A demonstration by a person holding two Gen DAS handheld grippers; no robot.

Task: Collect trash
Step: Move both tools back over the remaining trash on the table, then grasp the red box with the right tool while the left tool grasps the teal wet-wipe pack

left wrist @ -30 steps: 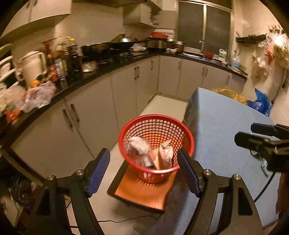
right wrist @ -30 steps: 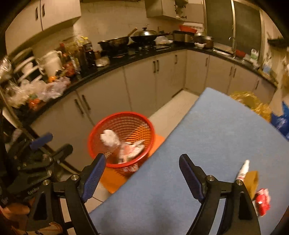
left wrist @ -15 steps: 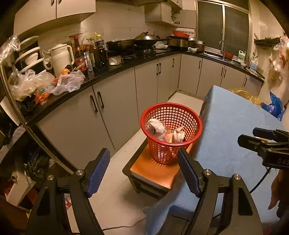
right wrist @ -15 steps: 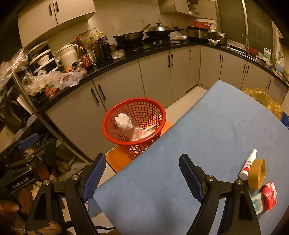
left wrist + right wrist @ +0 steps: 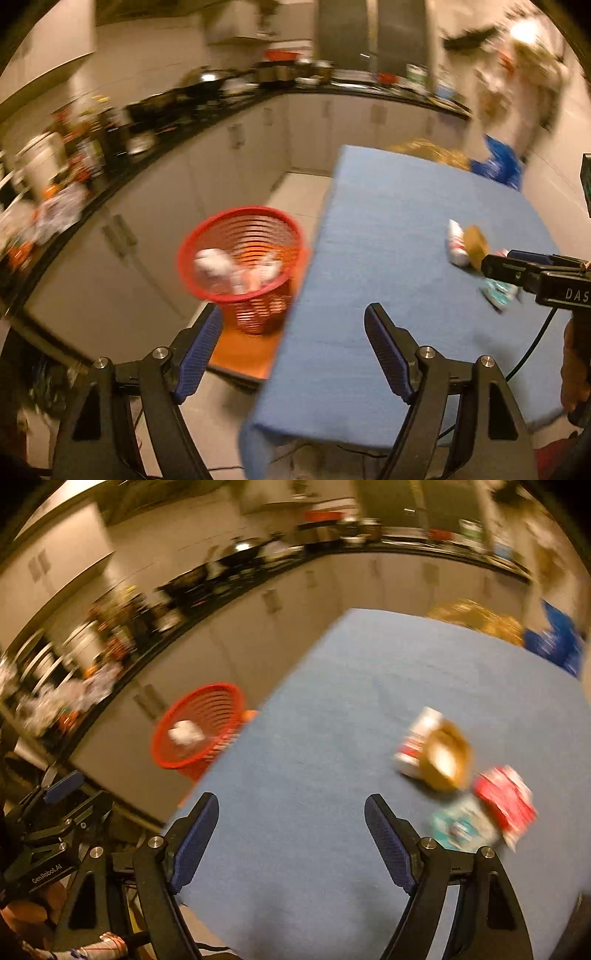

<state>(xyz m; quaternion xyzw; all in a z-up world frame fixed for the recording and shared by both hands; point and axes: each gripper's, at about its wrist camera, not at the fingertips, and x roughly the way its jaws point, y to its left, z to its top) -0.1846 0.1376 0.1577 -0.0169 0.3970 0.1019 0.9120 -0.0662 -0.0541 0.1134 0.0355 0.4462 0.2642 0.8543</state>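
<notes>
My left gripper (image 5: pixel 291 354) has its jaws wide, nothing between them. The red basket (image 5: pixel 242 254) sits off the counter's (image 5: pixel 388 258) left edge, holding crumpled trash. My right gripper (image 5: pixel 291 834) gapes empty too. Near the right edge lie a white tube (image 5: pixel 415 740), tape roll (image 5: pixel 447 760), red wrapper (image 5: pixel 506 801) and teal packet (image 5: pixel 460 827).

basket (image 5: pixel 242 258) left of table (image 5: pixel 388 258), trash (image 5: pixel 461 775) on table

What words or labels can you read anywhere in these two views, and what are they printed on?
"DAS", cut off at the frame edge: on the right gripper body.
"GenRobot.AI": on the left gripper body.
Print on the white tube, red packet and teal packet: too blurred to read.
</notes>
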